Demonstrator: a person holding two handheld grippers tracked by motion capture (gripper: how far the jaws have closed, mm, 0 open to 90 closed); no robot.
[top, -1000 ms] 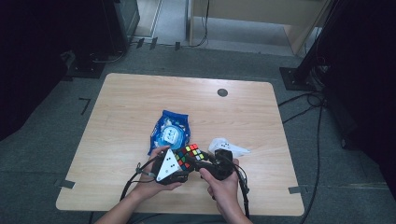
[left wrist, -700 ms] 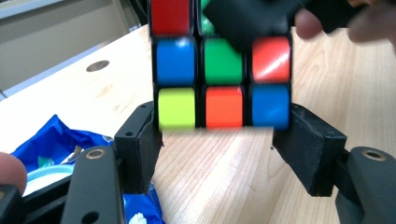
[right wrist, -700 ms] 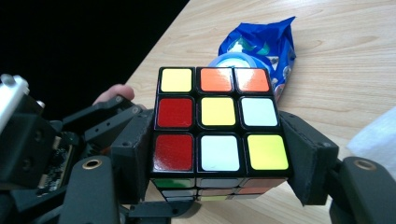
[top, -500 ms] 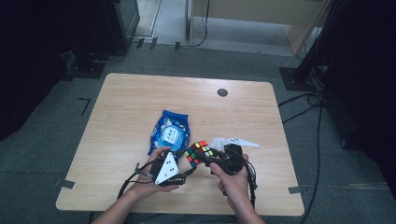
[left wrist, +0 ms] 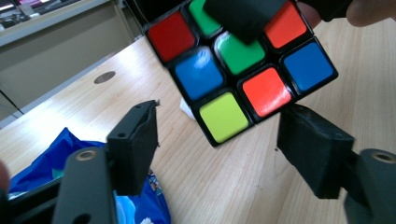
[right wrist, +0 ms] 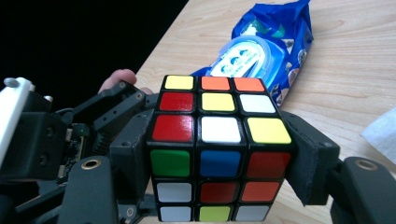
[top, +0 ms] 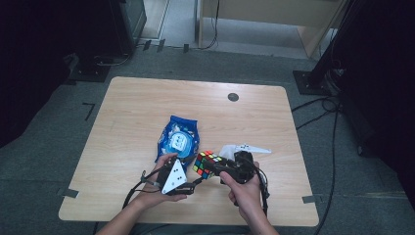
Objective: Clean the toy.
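A scrambled Rubik's cube (top: 204, 161) hangs just above the table's front middle, with my right gripper (top: 213, 167) shut on it. In the right gripper view the two black jaws press the cube (right wrist: 219, 107) on both sides, around my right gripper (right wrist: 222, 161). My left gripper (top: 192, 180), topped by a white three-cornered plate, sits just left of the cube and is open. In the left gripper view its jaws stand wide apart below the cube (left wrist: 243, 70), touching nothing, around my left gripper (left wrist: 219, 119).
A blue wet-wipes pack (top: 178, 139) lies flat just behind the left gripper, also seen as the pack (right wrist: 266, 42). A white crumpled tissue (top: 243, 149) lies right of the cube. A small dark round grommet (top: 233, 97) sits near the table's far edge.
The left gripper has drawn back to the left, away from the cube. The right gripper has shifted slightly right with the cube still in it.
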